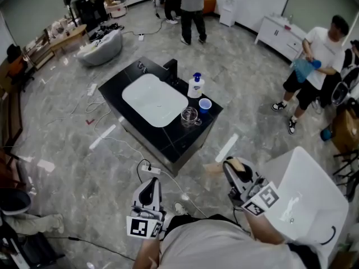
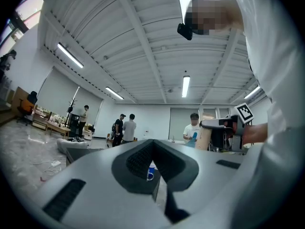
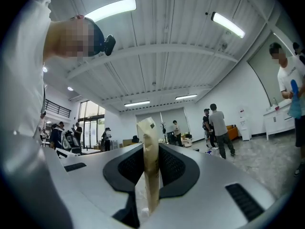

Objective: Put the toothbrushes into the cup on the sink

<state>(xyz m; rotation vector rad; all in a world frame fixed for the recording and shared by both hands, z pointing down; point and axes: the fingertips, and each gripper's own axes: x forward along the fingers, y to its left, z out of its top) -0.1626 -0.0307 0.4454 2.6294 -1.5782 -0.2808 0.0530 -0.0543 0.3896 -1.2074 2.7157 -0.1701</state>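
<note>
Right claw [image 3: 151,146] is clamping a tan flat pack [image 3: 149,171], upright between its pads; contents unreadable. Left claw [image 2: 152,141] is sitting closed, empty. Glass cup [image 1: 189,116] is standing on the black sink bench [image 1: 178,134], well ahead of both claws, just beside the basin [image 1: 154,100].

The person wears a white shirt [image 1: 224,248] with loose sleeves; the left gripper [image 1: 148,190] and right gripper [image 1: 238,168] have pale grey bodies and black ribbed jaw pads; each carries a white cube [image 1: 143,227] printed with black square markers.
</note>
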